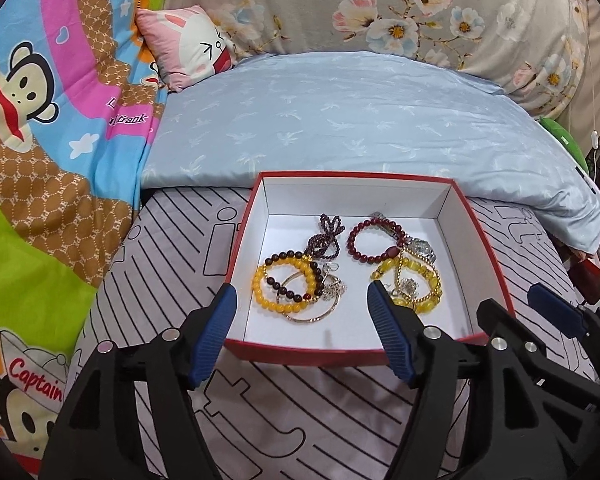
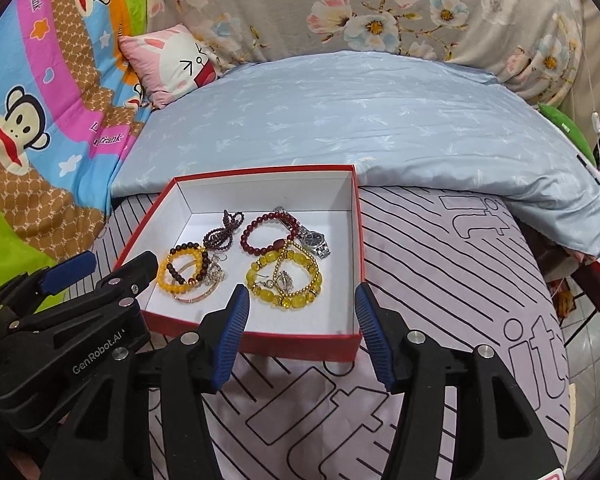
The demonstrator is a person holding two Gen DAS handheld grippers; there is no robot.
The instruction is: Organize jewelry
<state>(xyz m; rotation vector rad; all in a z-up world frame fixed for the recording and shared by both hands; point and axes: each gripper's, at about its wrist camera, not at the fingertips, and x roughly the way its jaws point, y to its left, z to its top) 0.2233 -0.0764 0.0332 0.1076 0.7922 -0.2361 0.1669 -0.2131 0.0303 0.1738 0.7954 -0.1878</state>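
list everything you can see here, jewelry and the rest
box: 1, red outside and white inside, open, on the striped sheet
beaded bracelets: several, yellow, orange, dark red, dark brown, purple strand, all inside the box
bangle: 1, thin gold, under the orange bracelet
watch: 1, silver with dark face, right side of the box
striped sheet: 1, pale with black lines, under the box
blue quilt: 1, pale blue, behind the box
pink pillow: 1, far left
monkey blanket: 1, multicoloured, left
left gripper: 1, black with blue pads, open
right gripper: 1, same, open
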